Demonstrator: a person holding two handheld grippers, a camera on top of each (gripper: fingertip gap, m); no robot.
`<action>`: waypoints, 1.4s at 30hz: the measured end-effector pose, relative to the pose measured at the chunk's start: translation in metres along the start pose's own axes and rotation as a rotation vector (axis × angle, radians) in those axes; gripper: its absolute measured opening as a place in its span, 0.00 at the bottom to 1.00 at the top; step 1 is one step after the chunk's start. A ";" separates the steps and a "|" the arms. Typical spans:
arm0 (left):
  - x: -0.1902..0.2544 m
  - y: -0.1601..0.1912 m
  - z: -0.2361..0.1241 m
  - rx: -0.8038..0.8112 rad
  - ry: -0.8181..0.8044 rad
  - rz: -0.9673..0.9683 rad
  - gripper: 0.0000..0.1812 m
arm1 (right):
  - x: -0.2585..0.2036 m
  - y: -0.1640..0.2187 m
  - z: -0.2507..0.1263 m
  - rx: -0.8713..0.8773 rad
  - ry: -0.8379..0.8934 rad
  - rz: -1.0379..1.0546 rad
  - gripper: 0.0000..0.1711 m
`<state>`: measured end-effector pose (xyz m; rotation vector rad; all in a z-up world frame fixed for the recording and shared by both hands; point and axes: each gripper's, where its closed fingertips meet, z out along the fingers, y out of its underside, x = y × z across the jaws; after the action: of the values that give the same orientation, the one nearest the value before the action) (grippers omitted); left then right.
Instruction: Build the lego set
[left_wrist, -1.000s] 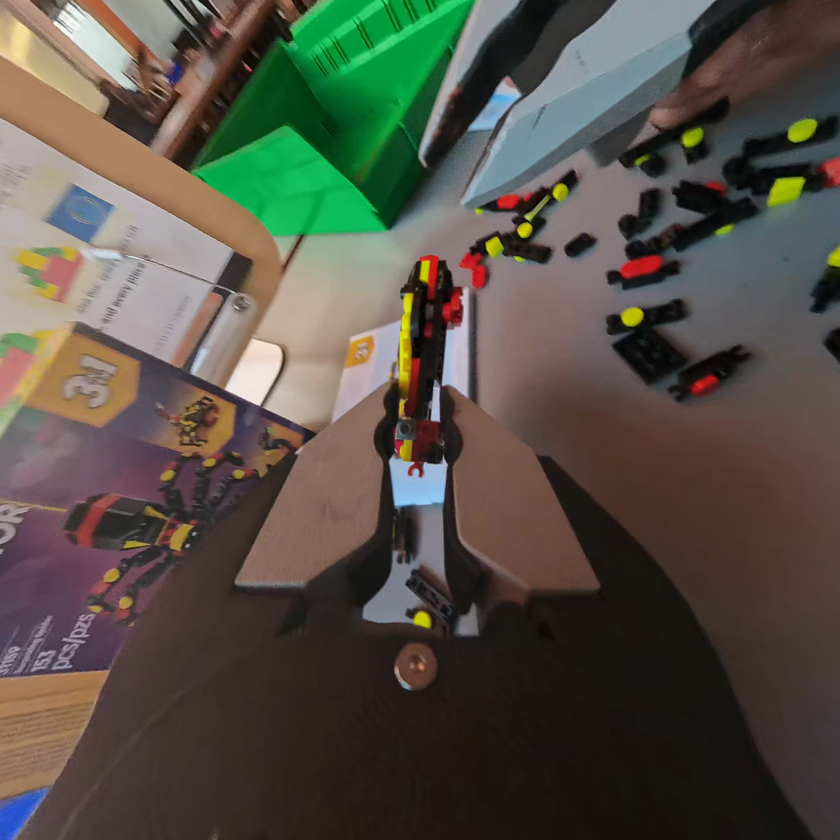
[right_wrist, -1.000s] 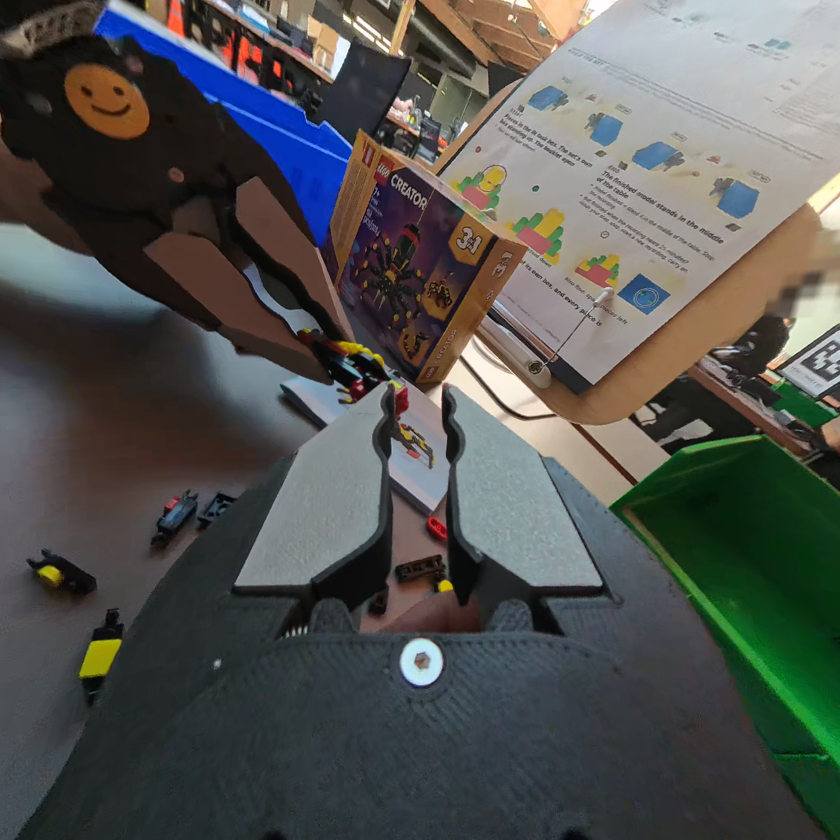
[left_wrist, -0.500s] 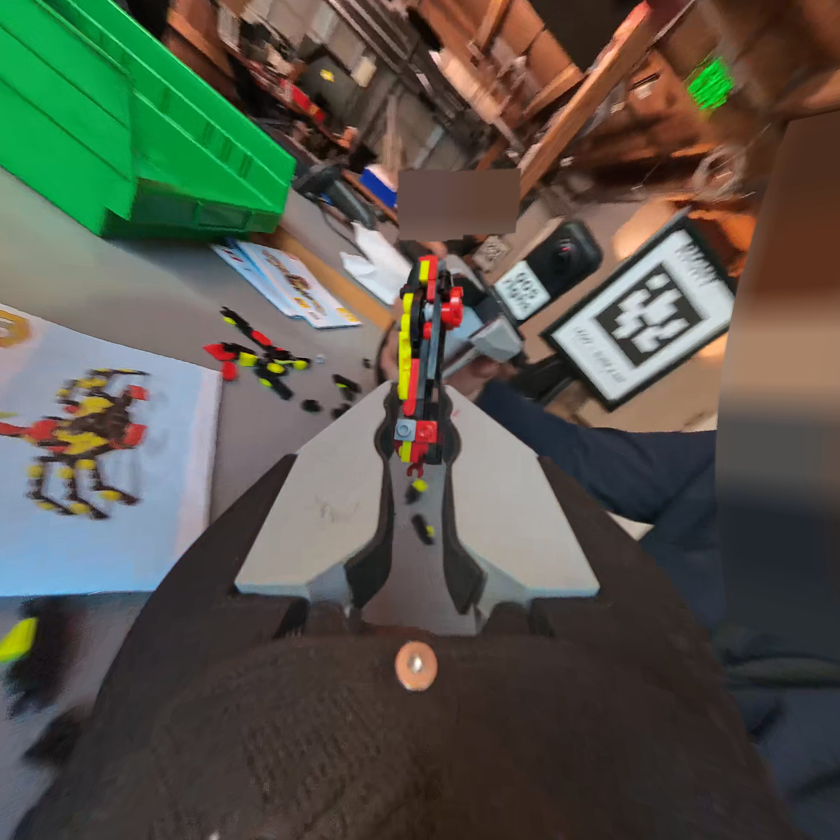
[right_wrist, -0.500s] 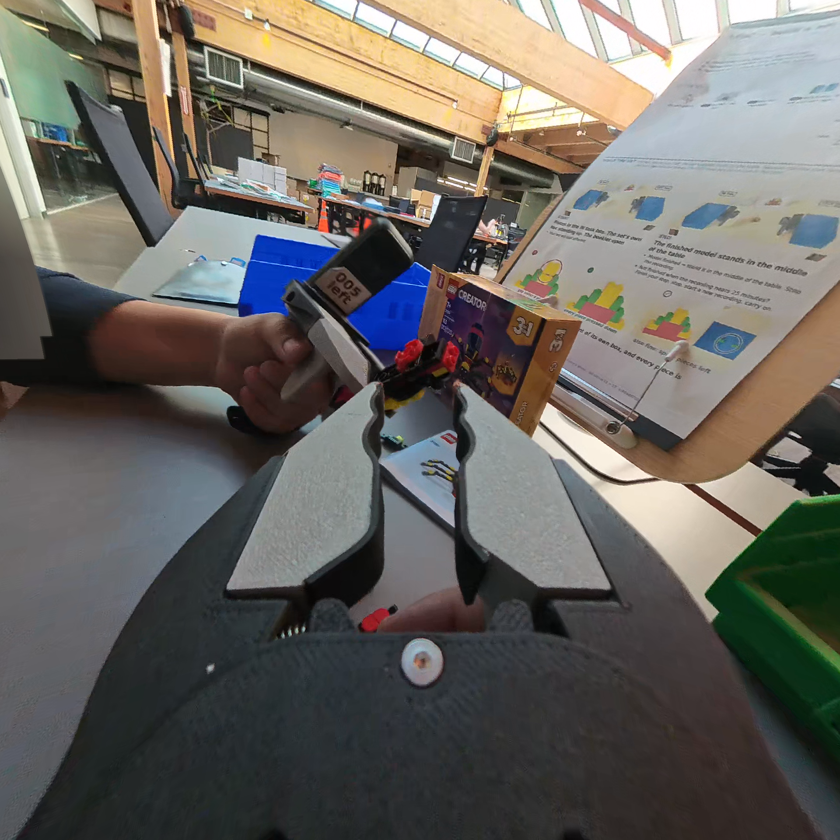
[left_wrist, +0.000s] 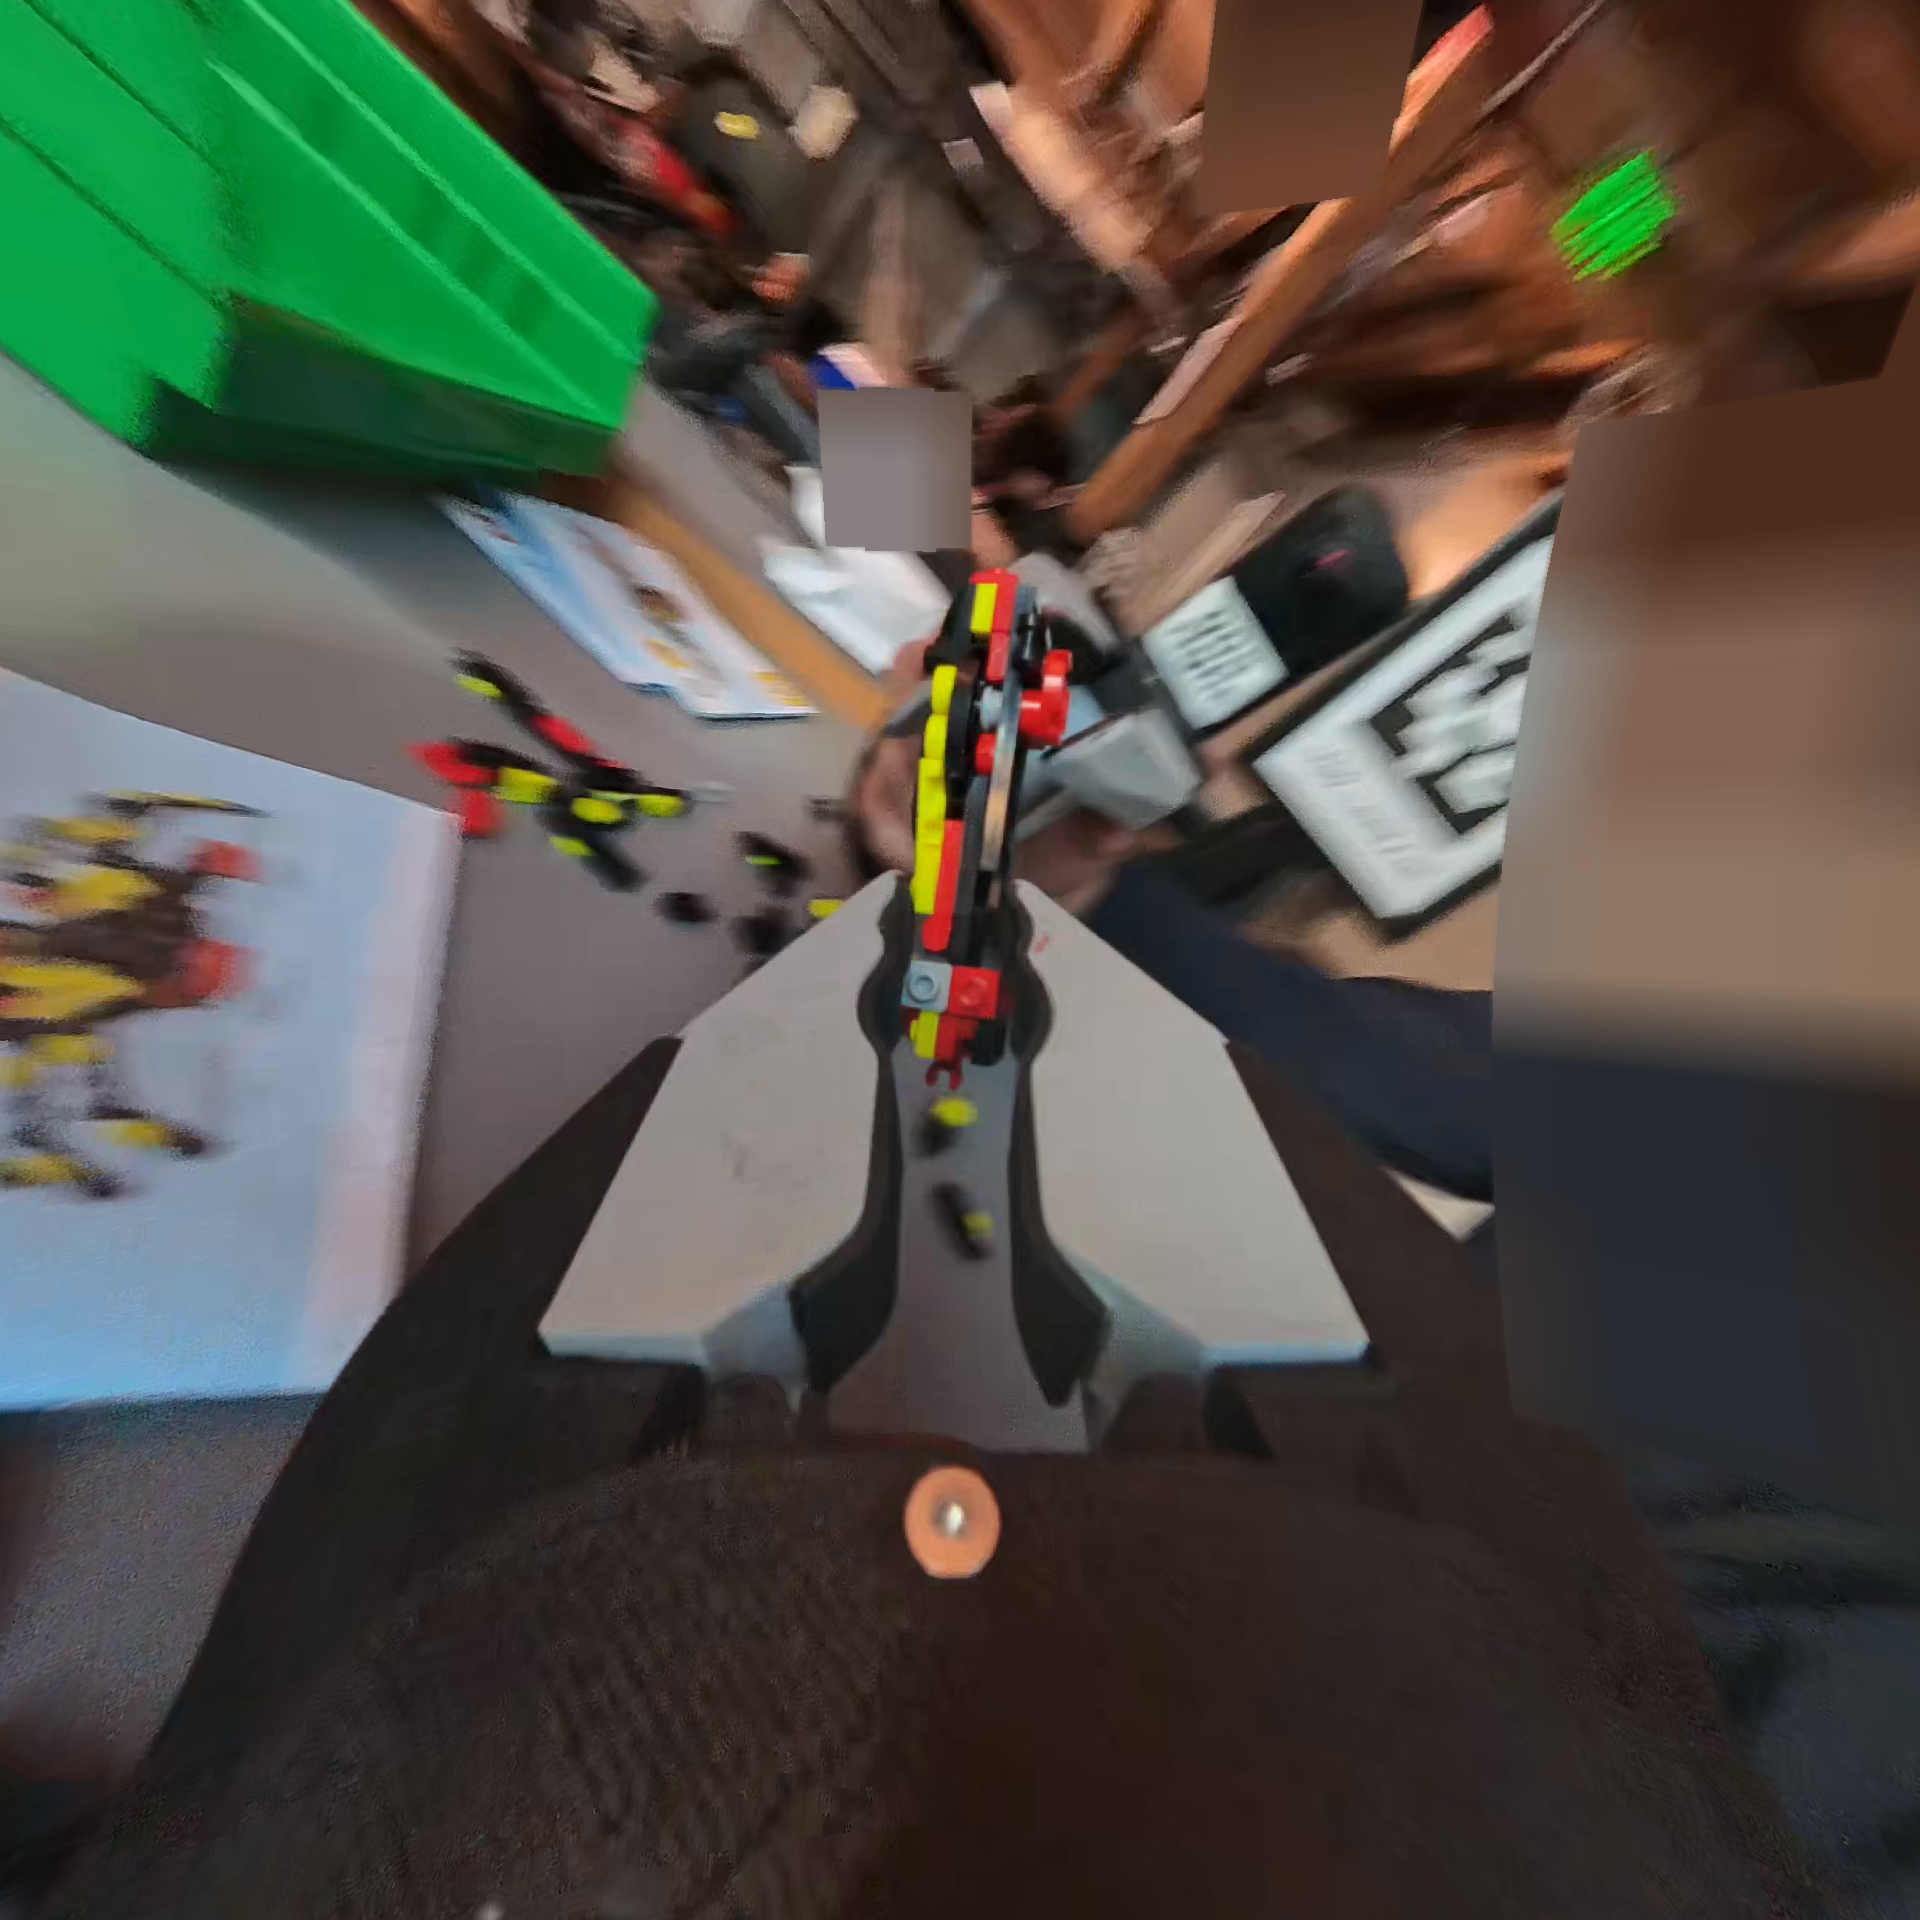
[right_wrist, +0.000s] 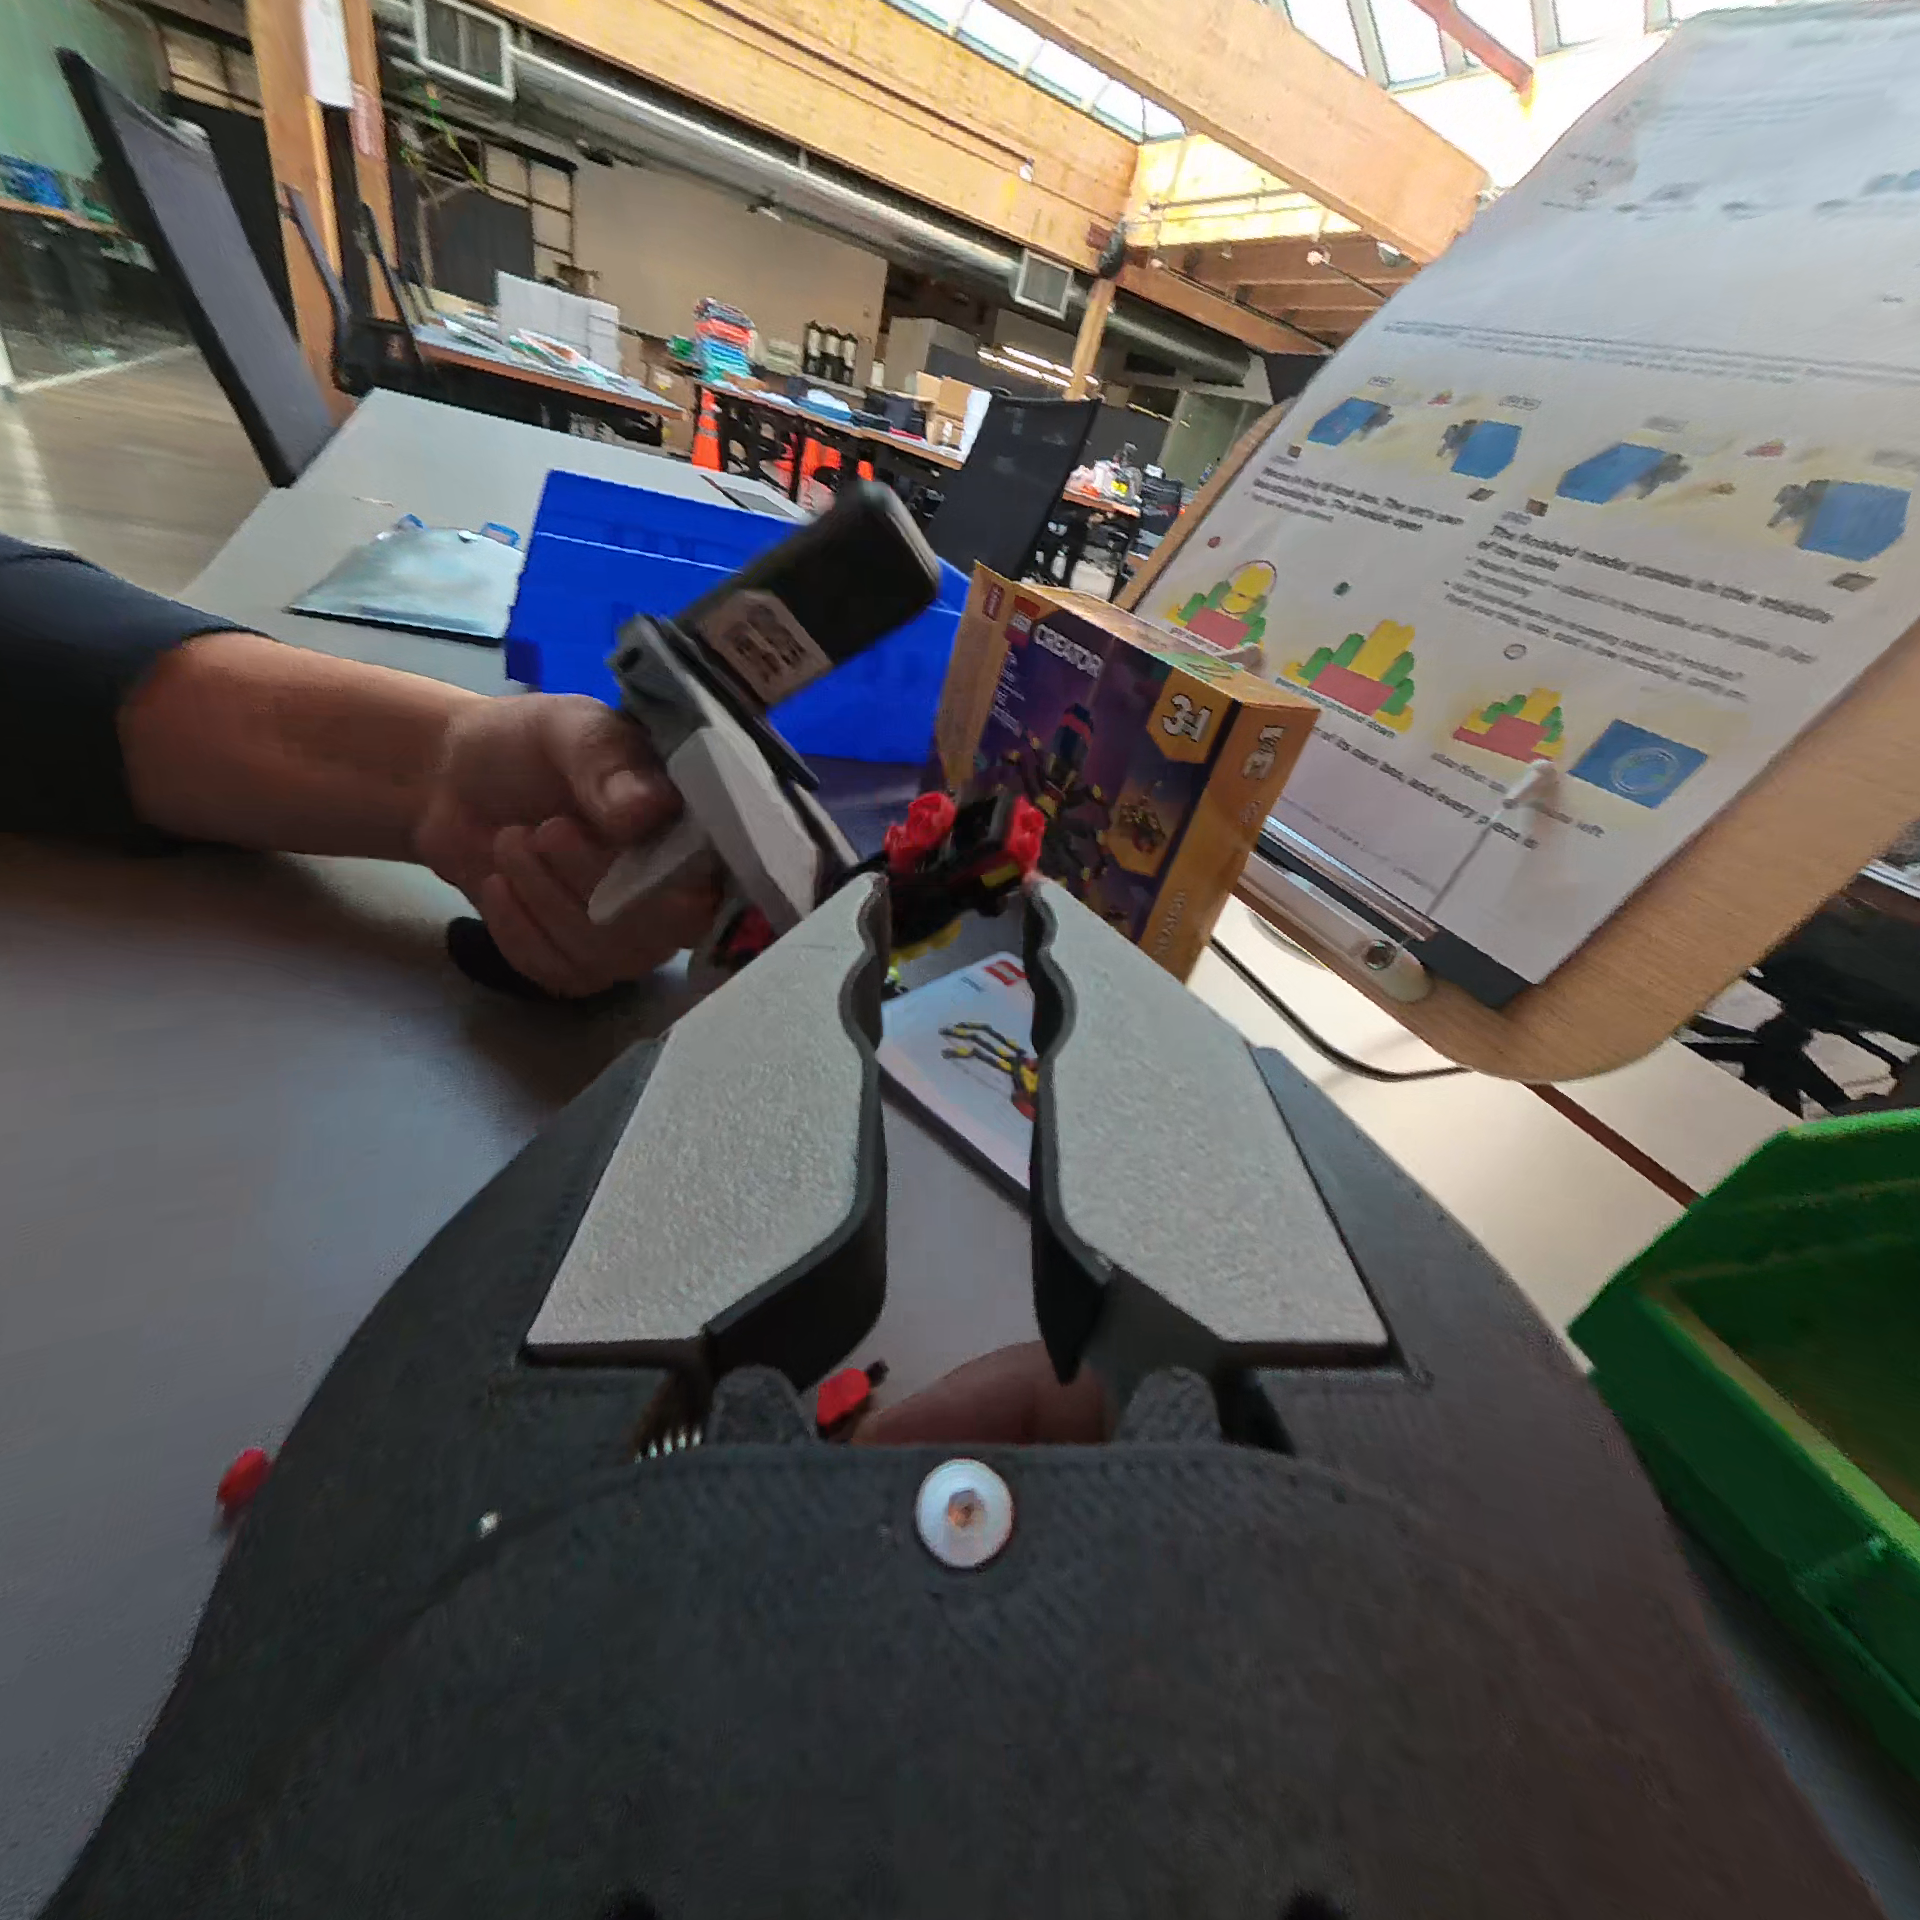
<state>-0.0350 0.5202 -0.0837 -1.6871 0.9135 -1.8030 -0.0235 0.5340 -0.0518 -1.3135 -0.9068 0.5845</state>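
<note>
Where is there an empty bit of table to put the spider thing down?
Bare grey table lies below the hand holding the left gripper, left of the right gripper. It is crowded around the loose pieces beside the white instruction sheet, and near the box.

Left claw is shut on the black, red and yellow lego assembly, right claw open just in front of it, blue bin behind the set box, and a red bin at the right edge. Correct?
One error: the plastic bin at the right edge is green, not red, as the right wrist view shows. The rest holds: left claw shut on the black, red and yellow lego assembly, right claw open before it, blue plastic bin behind the cardboard set box.
</note>
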 end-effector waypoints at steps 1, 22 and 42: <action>-0.016 -0.001 -0.002 -0.022 -0.165 0.142 0.07 | 0.004 0.002 0.000 -0.006 0.007 0.031 0.14; -0.058 0.001 -0.019 -0.356 -0.852 1.055 0.08 | 0.004 0.045 0.013 -0.262 0.157 -0.390 0.17; -0.043 -0.005 -0.010 -0.284 -0.823 1.210 0.08 | 0.005 0.035 0.012 -0.232 0.120 -0.240 0.15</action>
<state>-0.0404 0.5569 -0.1081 -1.2813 1.3458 -0.1699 -0.0265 0.5512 -0.0850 -1.4043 -1.0375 0.2158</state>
